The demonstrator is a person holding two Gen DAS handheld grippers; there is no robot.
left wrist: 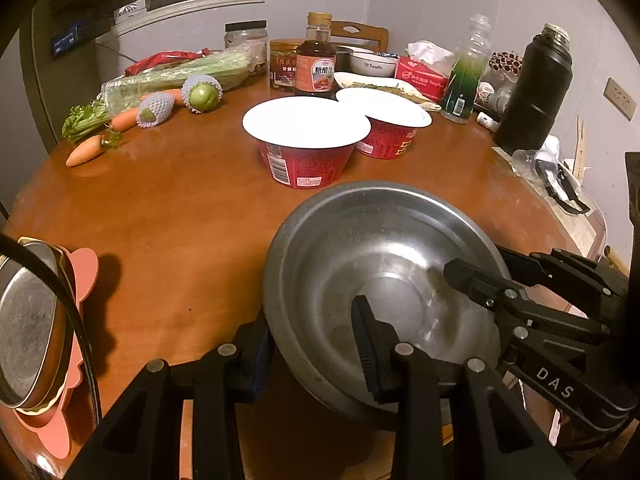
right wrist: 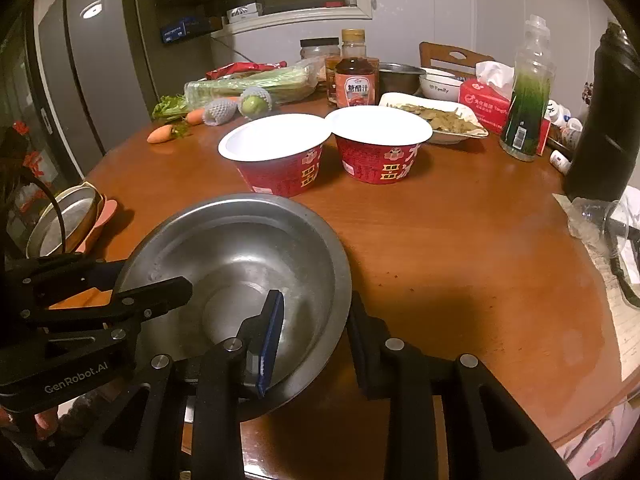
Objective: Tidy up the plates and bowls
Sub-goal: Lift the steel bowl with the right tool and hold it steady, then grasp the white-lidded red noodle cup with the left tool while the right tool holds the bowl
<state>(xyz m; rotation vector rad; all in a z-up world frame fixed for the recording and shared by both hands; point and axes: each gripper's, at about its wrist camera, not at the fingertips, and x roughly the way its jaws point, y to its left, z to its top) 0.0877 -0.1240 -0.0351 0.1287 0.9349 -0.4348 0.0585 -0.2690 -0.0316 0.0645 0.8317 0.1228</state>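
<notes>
A wide steel bowl [left wrist: 360, 240] [right wrist: 248, 240] sits tilted near the front of the round wooden table [left wrist: 180, 220]. My left gripper [left wrist: 316, 356] is shut on its near left rim, one finger inside and one outside the wall. My right gripper [right wrist: 318, 344] is shut on the near right rim the same way, its blue pad against the inner wall. Each wrist view shows the other gripper [left wrist: 492, 264] [right wrist: 128, 280] at the bowl's side. At the table's left edge lies a stack [left wrist: 28, 320] [right wrist: 64, 224]: a steel plate on a yellow dish on a pink plate.
Two red noodle bowls with white lids [left wrist: 306, 128] [left wrist: 384, 108] stand just behind the steel bowl. Further back are a sauce bottle [left wrist: 316, 60], jars, a white bowl [right wrist: 440, 84], a plate of food [right wrist: 436, 118], a tissue box and vegetables [left wrist: 132, 116]. A black flask [left wrist: 532, 92] stands right.
</notes>
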